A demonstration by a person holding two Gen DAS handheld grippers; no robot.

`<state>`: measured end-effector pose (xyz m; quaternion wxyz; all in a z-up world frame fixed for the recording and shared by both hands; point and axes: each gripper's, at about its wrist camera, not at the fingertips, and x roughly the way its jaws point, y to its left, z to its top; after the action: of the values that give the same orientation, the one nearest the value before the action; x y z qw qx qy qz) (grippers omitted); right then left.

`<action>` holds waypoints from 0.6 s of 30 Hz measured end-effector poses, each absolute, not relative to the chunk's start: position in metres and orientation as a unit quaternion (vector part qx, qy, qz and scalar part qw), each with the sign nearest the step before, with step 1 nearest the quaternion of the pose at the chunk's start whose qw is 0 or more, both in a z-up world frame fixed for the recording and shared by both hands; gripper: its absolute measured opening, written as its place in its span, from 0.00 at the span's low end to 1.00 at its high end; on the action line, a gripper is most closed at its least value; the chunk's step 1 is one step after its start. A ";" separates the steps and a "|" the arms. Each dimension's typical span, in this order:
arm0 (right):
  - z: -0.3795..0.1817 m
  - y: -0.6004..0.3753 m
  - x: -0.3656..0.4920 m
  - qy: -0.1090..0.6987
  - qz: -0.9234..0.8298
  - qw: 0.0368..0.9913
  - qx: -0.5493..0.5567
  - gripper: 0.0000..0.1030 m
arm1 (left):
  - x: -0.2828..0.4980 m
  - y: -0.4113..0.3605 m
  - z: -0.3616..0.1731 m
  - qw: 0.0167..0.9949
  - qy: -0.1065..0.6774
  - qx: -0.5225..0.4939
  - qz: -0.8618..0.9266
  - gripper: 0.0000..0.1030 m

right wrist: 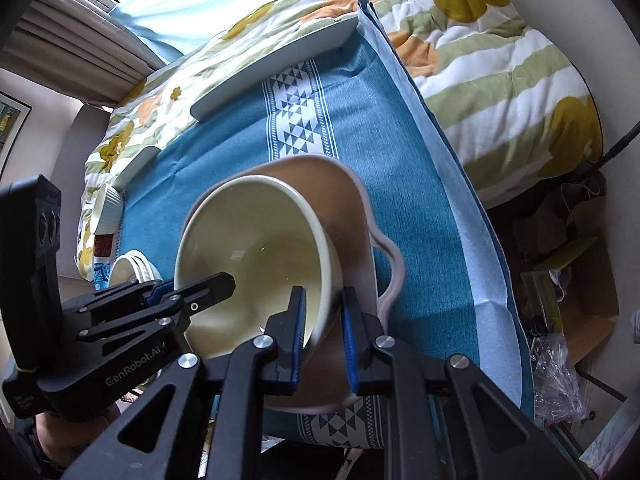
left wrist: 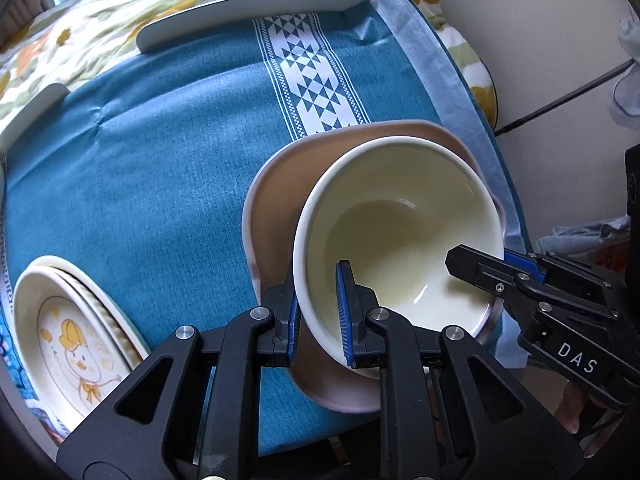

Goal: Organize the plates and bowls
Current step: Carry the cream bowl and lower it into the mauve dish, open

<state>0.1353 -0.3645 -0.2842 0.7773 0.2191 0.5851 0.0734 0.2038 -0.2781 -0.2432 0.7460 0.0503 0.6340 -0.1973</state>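
1. In the left wrist view we are seeing the left gripper (left wrist: pixel 320 312) at lower centre, its fingers (left wrist: pixel 347 312) closing on the near wall of the cream bowl (left wrist: pixel 400 216), one finger outside the rim and one inside.
2. The cream bowl is tilting toward the camera and is sitting over the pink plate (left wrist: pixel 276 200), at centre right of the frame; we cannot tell whether the two are touching.
3. The right gripper (left wrist: pixel 476 260) is entering from the right edge, one finger lying inside the bowl and its blue-padded partner outside the rim.
4. In the right wrist view the right gripper (right wrist: pixel 322 328) is clamping the bowl (right wrist: pixel 256 236) wall at lower centre, while the left gripper (right wrist: pixel 188 288) is reaching in from the left edge.
5. The pink plate (right wrist: pixel 352 216) is resting on the blue cloth (right wrist: pixel 400 136), which is covering the bed.
6. At lower left of the left wrist view, a duck-print dish (left wrist: pixel 76 344) is lying on the cloth, well apart from the bowl.
7. A ribbed white ramekin (right wrist: pixel 107 210) is standing at the left of the right wrist view, near the floral quilt (right wrist: pixel 480 40).
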 end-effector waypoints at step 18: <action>-0.275 -0.367 0.130 0.580 0.058 0.786 0.204 0.15 | 0.204 -0.288 -0.241 0.756 0.616 0.099 -0.197 0.14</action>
<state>0.1297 -0.3668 -0.2749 0.7862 0.2037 0.5805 0.0581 0.2036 -0.2882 -0.2411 0.7560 0.0994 0.6163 -0.1969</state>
